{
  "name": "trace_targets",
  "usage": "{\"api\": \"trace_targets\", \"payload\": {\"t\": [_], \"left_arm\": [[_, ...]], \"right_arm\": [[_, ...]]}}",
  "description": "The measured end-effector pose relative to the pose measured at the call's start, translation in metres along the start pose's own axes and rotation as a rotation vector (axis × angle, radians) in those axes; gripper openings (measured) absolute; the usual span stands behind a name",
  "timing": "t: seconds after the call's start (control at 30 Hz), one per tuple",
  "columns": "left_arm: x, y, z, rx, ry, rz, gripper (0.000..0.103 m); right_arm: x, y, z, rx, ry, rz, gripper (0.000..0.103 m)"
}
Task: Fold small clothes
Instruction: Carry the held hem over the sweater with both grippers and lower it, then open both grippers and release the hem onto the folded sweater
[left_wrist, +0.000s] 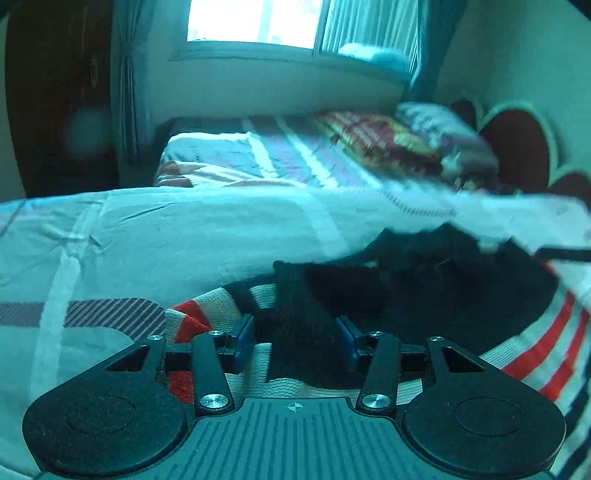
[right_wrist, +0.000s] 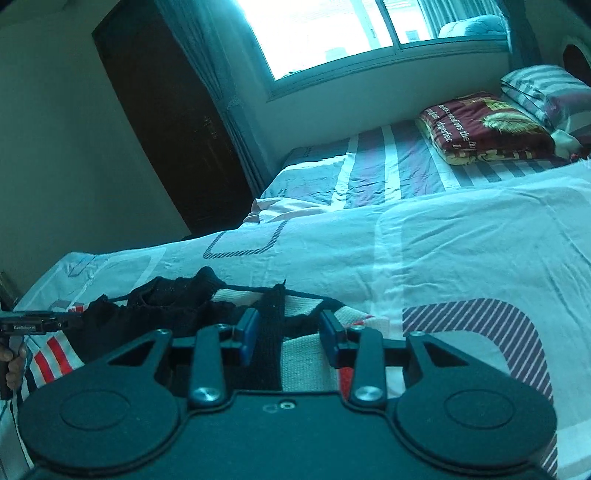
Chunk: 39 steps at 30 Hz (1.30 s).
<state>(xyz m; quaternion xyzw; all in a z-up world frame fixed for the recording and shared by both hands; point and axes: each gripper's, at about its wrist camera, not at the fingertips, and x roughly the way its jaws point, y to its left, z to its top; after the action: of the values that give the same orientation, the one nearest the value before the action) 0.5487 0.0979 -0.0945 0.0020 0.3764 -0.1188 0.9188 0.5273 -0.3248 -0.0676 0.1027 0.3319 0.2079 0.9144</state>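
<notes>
A small knitted sweater (left_wrist: 424, 295), black with cream and red stripes, lies rumpled on the bed sheet (left_wrist: 166, 236). My left gripper (left_wrist: 295, 339) is low over its striped edge. A black knit band runs between its blue pads (left_wrist: 245, 338) and fills the gap. In the right wrist view the same sweater (right_wrist: 159, 306) spreads to the left. My right gripper (right_wrist: 290, 334) straddles a raised black strip with cream knit beside it, and the pads (right_wrist: 330, 338) touch that fabric. Each gripper shows at the edge of the other's view: right gripper's finger (left_wrist: 561, 254), left gripper's finger (right_wrist: 33, 325).
A hand (right_wrist: 13, 365) holds the left tool. A second bed (right_wrist: 369, 173) with a striped cover stands behind, bearing a folded maroon blanket (right_wrist: 484, 129) and a pillow (right_wrist: 546, 92). A dark wardrobe (right_wrist: 166, 122) and a bright window (right_wrist: 317, 33) line the far wall.
</notes>
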Motion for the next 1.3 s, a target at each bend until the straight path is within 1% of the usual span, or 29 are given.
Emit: {"api": "trace_targets", "payload": {"t": [0.1,0.17,0.2,0.23,0.27,0.3,0.33,0.37,0.47,0.5,0.57,0.6,0.63,0.67,0.73,0.77,0.83,0.87,0.9,0.93,0.97,1.0,1.03,1.07,1.1,1.13,1.2,1.23,1.3], "left_arm": [[0.004,-0.007,0.002,0.023,0.027,0.004,0.048],[0.005,-0.011,0.002,0.052,0.03,0.006,0.048],[0.004,-0.011,0.003,0.056,0.029,0.003,0.046],[0.002,-0.011,0.003,0.064,0.017,0.002,0.027],[0.0,-0.012,0.002,0.07,0.006,0.004,0.016],[-0.002,-0.013,0.001,0.078,-0.007,0.009,0.013],[-0.005,-0.015,-0.001,0.086,-0.024,0.014,0.008],[-0.009,-0.017,-0.003,0.095,-0.047,0.026,0.007],[-0.025,-0.024,-0.008,0.112,-0.159,0.057,0.006],[-0.032,-0.024,-0.008,0.103,-0.198,0.076,0.006],[-0.038,-0.02,-0.006,0.075,-0.24,0.112,0.006],[-0.038,-0.017,-0.005,0.062,-0.242,0.131,0.006],[-0.033,-0.013,-0.004,0.044,-0.215,0.147,0.006],[-0.026,-0.01,-0.004,0.029,-0.184,0.169,0.006],[-0.008,-0.007,-0.005,0.018,-0.095,0.172,0.006],[-0.006,-0.01,-0.005,0.035,-0.1,0.184,0.006],[-0.004,-0.018,-0.004,0.084,-0.089,0.215,0.006],[-0.003,-0.021,-0.005,0.104,-0.085,0.226,0.007],[-0.003,-0.023,-0.004,0.118,-0.081,0.233,0.007],[-0.007,-0.025,-0.002,0.122,-0.081,0.237,0.012],[-0.012,-0.024,-0.001,0.11,-0.09,0.244,0.033],[-0.022,-0.024,0.0,0.082,-0.111,0.263,0.045],[-0.036,-0.027,-0.001,0.064,-0.157,0.268,0.064],[-0.051,-0.033,-0.004,0.07,-0.219,0.252,0.07],[-0.062,-0.042,-0.005,0.088,-0.258,0.22,0.07],[-0.064,-0.051,-0.002,0.102,-0.261,0.191,0.07],[-0.055,-0.081,0.005,0.126,-0.228,0.083,0.07],[-0.047,-0.097,0.007,0.144,-0.204,0.038,0.07],[-0.03,-0.125,0.006,0.168,-0.161,-0.022,0.07]], "right_arm": [[0.013,0.011,0.0,-0.076,0.061,-0.008,0.036],[0.02,0.02,-0.002,-0.145,0.086,-0.049,0.036],[0.021,0.025,-0.003,-0.175,0.083,-0.063,0.036],[0.022,0.03,-0.004,-0.197,0.081,-0.074,0.033],[0.023,0.033,-0.005,-0.213,0.076,-0.085,0.026],[0.023,0.037,-0.006,-0.234,0.07,-0.095,0.02],[0.022,0.039,-0.007,-0.258,0.061,-0.109,0.01],[0.02,0.042,-0.007,-0.271,0.047,-0.119,0.006],[0.005,0.049,-0.005,-0.291,-0.053,-0.137,0.006],[-0.001,0.048,-0.002,-0.282,-0.081,-0.139,0.006],[-0.007,0.048,0.003,-0.27,-0.128,-0.156,0.006],[-0.007,0.047,0.004,-0.265,-0.139,-0.181,0.006],[-0.004,0.043,0.004,-0.255,-0.135,-0.207,0.006],[0.003,0.037,0.004,-0.235,-0.113,-0.226,0.006],[0.022,0.026,-0.003,-0.209,-0.015,-0.258,0.006],[0.027,0.026,-0.012,-0.225,-0.01,-0.268,0.007],[0.025,0.027,-0.016,-0.237,-0.034,-0.281,0.006],[0.026,0.026,-0.016,-0.228,-0.035,-0.284,0.013],[0.025,0.024,-0.015,-0.218,-0.034,-0.289,0.016],[0.022,0.024,-0.013,-0.219,-0.034,-0.298,0.024],[0.016,0.026,-0.011,-0.23,-0.046,-0.315,0.033],[0.005,0.032,-0.01,-0.252,-0.082,-0.343,0.037],[-0.006,0.039,-0.009,-0.279,-0.121,-0.364,0.04],[-0.017,0.047,-0.007,-0.293,-0.142,-0.34,0.04],[-0.022,0.054,-0.005,-0.291,-0.132,-0.282,0.04],[-0.021,0.064,-0.004,-0.297,-0.112,-0.225,0.038],[-0.005,0.091,-0.005,-0.343,-0.079,-0.149,0.037],[0.007,0.101,-0.006,-0.346,-0.05,-0.114,0.036],[0.035,0.121,-0.012,-0.353,0.018,-0.06,0.034]]}}
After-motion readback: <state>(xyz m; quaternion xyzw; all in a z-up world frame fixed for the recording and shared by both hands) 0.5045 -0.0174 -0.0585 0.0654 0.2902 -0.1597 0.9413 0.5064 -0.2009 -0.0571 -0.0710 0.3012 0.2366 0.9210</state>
